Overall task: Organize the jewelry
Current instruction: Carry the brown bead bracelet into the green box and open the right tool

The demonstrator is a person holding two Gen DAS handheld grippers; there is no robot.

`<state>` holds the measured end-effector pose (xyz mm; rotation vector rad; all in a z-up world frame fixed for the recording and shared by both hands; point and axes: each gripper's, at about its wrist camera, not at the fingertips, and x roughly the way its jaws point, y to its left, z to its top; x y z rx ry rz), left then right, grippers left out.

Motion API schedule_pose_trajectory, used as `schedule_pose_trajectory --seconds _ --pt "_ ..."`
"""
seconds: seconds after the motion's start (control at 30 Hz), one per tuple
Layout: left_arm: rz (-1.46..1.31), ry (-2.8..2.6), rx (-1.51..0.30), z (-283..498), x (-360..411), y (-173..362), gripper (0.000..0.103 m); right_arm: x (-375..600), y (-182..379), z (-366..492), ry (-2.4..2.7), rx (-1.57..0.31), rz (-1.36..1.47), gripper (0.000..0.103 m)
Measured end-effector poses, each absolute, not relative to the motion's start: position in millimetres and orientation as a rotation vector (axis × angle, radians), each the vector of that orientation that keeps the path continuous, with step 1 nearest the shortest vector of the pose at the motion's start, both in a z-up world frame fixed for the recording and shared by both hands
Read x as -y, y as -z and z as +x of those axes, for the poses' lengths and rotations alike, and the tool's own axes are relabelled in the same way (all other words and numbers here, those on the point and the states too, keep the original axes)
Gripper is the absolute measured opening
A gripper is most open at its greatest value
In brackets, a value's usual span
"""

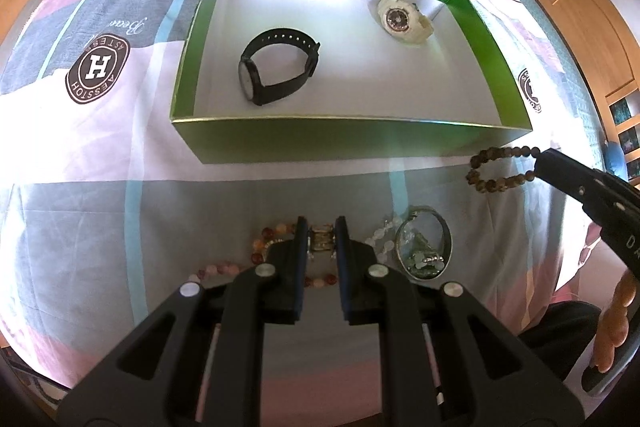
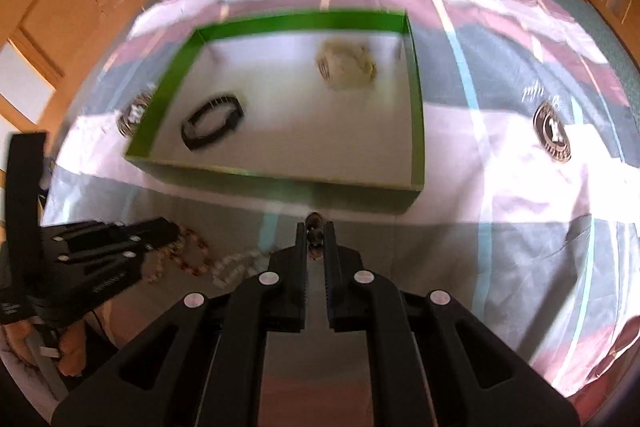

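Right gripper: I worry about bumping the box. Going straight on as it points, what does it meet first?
Probably the near wall of the green box, just ahead of the right gripper, whose jaws hold the brown bead bracelet. Its height is unclear, so it might pass over the rim.

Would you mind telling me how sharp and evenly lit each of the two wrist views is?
Left wrist view: sharp, the black strap watch and cream watch crisp inside the green cardboard box, though sunlight washes out the patterned bedsheet at left. Right wrist view: motion-blurred throughout, both watches smeared, with the sheet overexposed at right. Both views bend straight edges, fisheye-style.
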<state>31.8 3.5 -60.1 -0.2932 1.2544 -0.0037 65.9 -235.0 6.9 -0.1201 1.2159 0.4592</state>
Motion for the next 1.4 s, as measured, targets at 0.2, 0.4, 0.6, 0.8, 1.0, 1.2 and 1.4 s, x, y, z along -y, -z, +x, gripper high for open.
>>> schedule_pose_trajectory --seconds 0.2,0.4,0.6,0.8,1.0,1.2,1.4 --pt "-0.284 -0.003 -1.272 33.7 -0.8 65.8 0.013 234.8 4.6 66.2 -0.441 -1.252 -0.131 0.007" --pt "-0.291 0.000 -1.237 30.7 -2.1 57.8 0.013 235.2 -21.1 59.8 -0.502 -1.148 -0.070 0.007" --pt "-0.310 0.011 -1.174 26.5 -4.1 42.4 0.013 234.6 -39.1 54.1 -0.554 -1.078 -0.037 0.007" --pt "-0.277 0.002 -1.107 23.2 -1.1 22.0 0.013 235.4 -53.3 56.4 -0.571 -1.026 0.011 0.007" --pt "-0.294 0.014 -1.062 37.8 -4.6 -3.1 0.013 231.6 -73.9 66.1 -0.579 -0.957 0.054 0.007" --pt "-0.262 -0.067 -1.038 62.4 -13.0 -9.9 0.013 222.9 -55.2 89.3 -0.543 -0.977 0.069 0.007" --pt "-0.304 -0.112 -1.117 82.8 -28.9 24.2 0.013 219.7 -34.0 102.4 -0.491 -1.018 0.046 0.008"
